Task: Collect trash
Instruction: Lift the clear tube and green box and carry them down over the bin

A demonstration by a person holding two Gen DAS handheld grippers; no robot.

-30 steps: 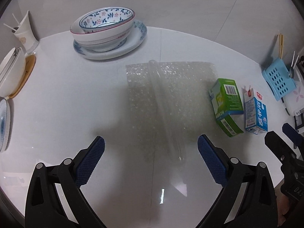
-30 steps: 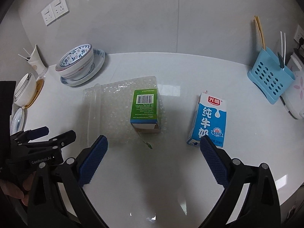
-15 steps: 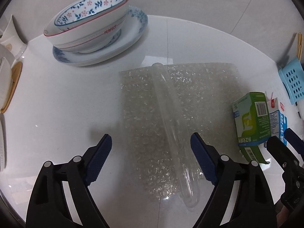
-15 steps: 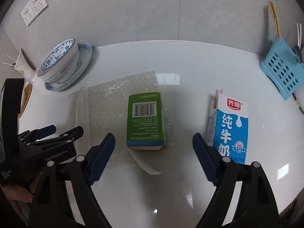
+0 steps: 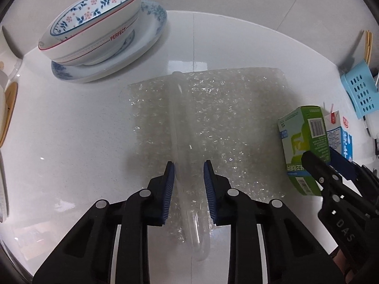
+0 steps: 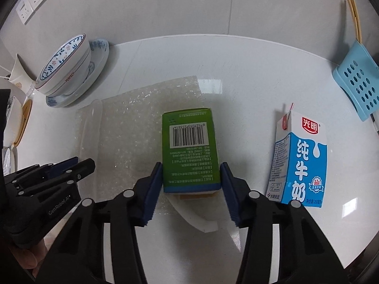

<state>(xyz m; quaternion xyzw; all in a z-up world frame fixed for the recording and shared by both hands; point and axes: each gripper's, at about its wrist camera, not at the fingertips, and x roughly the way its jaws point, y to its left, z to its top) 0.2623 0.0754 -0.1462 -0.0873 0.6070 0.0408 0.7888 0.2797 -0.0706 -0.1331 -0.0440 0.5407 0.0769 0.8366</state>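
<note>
The left gripper (image 5: 189,175) has its blue pads on either side of the clear raised fold (image 5: 182,146) that runs down the bubble wrap (image 5: 227,127); the pads sit right at the fold's edges, but whether they pinch it cannot be told. The wrap lies flat on the white tabletop (image 5: 78,142), its near end reaching under the gripper. The right gripper (image 6: 191,184) is clamped on the green box (image 6: 189,146), one pad against each long side near its lower end. The box lies barcode-up, its far part over the right edge of the wrap (image 6: 132,127), with an open white flap (image 6: 199,215) curling out from its near end onto the tabletop. In the left view the same box (image 5: 305,142) appears at the right, the right gripper (image 5: 331,165) around it. The milk carton (image 6: 300,161) stands upright just right of the box, apart from it, a straw at its top corner. Two nested flowered bowls (image 5: 92,28) rest on a plate (image 5: 151,35) beyond the wrap to the left, well apart from it. A blue holder (image 6: 357,80) with chopsticks stands at the far right.
</note>
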